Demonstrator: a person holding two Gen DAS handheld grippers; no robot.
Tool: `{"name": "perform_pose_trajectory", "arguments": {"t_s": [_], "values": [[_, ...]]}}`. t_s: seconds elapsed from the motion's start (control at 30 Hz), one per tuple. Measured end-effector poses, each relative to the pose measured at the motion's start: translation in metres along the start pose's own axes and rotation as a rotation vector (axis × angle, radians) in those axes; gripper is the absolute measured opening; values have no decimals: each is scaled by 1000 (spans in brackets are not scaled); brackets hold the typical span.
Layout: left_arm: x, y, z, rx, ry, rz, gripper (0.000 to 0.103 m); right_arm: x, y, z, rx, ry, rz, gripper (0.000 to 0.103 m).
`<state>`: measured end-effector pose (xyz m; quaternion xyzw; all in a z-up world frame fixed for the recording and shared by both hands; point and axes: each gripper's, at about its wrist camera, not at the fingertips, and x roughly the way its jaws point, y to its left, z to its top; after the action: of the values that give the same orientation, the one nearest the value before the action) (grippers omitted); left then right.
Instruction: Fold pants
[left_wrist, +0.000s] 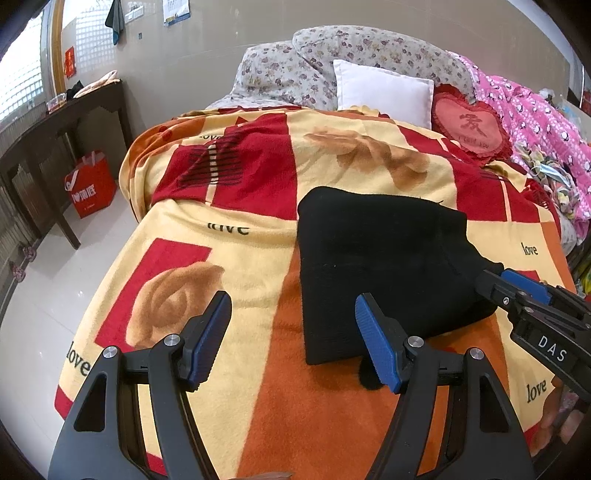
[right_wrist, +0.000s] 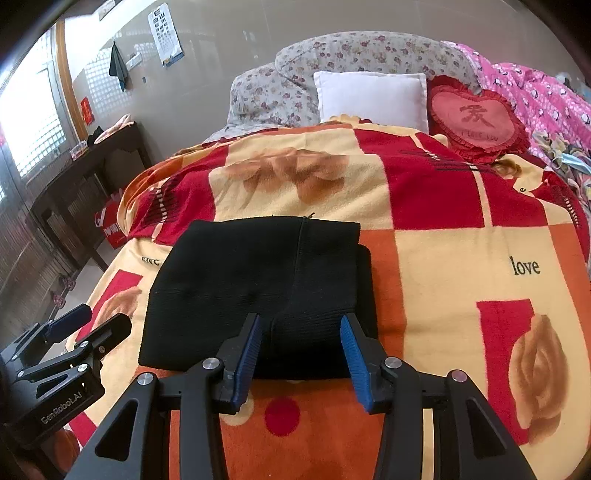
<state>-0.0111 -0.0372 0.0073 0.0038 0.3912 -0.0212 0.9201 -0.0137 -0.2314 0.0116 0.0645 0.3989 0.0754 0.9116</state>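
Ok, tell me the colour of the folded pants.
Plain black pants, clearest in the right wrist view.

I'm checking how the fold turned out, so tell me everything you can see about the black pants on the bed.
The black pants are folded into a compact, roughly rectangular bundle of dark knit-looking fabric, with a seam running down the top layer and a lower layer peeking out at one side. They lie flat on the patterned blanket. The right gripper is open around their near edge; the left gripper is open beside them.
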Motion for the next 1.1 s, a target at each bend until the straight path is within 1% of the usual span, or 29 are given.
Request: {"name": "perform_pose_trajectory", "arguments": {"t_s": [1.1], "values": [[6,0,-2,1,12,5,70,6,-1,1,-5,23,1,45]]}}
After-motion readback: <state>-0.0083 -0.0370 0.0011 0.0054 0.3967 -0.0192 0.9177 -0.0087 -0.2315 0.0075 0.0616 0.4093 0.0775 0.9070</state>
